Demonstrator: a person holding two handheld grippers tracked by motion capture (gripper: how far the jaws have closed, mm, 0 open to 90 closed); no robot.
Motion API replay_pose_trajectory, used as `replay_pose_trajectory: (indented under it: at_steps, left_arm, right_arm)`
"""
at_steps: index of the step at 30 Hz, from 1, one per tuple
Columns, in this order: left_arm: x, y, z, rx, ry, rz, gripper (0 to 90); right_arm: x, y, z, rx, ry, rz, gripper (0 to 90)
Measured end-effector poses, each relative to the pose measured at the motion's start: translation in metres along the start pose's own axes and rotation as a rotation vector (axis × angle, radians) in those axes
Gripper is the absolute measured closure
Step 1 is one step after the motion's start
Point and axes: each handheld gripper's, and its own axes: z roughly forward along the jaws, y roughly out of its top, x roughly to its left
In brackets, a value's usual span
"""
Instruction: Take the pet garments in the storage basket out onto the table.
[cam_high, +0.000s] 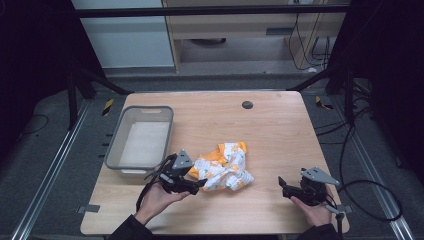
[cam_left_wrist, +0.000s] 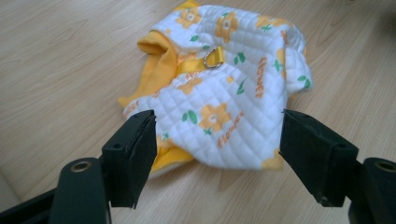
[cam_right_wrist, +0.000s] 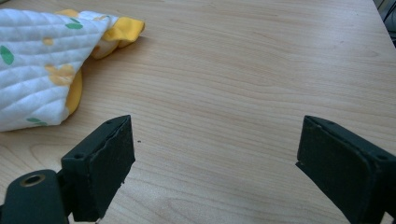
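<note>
Step in hand: approach to the crumpled quilted garment (cam_high: 224, 167), judged as a pick-up, with the grey bin (cam_high: 116, 137) a likely destination
Garment position: lay bunched near the centre of the surface (cam_high: 270, 125), at 4 o'clock of the grey bin and apart from it
Left gripper (cam_high: 200, 184): jaws stood wide open and held nothing; in the left gripper view the garment's near edge lay between the two pads, untouched
Right gripper (cam_high: 283, 187): jaws stood wide open and empty over bare wood, well apart from the garment at its 3 o'clock
Grip point: the doubled white-and-yellow fold nearest the left pads was judged the best bite; a single thin layer was likely to slip
Hazard: the metal D-ring (cam_left_wrist: 213, 58) sat on top, at 12 o'clock of the pads; closing on it was to be avoided
Closing advice: pads were to be lowered to the surface, then closed fully across the fold
Second hand: the right gripper was free to take the far edge and limit trailing
</note>
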Motion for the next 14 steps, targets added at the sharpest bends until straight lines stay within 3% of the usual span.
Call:
replay_pose_trajectory:
  at_steps: [6,14]
  left_arm:
    - [0.006,-0.023,-0.005,-0.017,0.003,-0.047,26.1]
    - [0.01,-0.047,-0.013,-0.011,0.017,-0.078,25.1]
  right_arm:
    - [0.001,-0.001,0.001,0.006,0.002,-0.01,10.4]
    - [0.003,-0.002,0.003,0.014,0.008,-0.019,10.2]
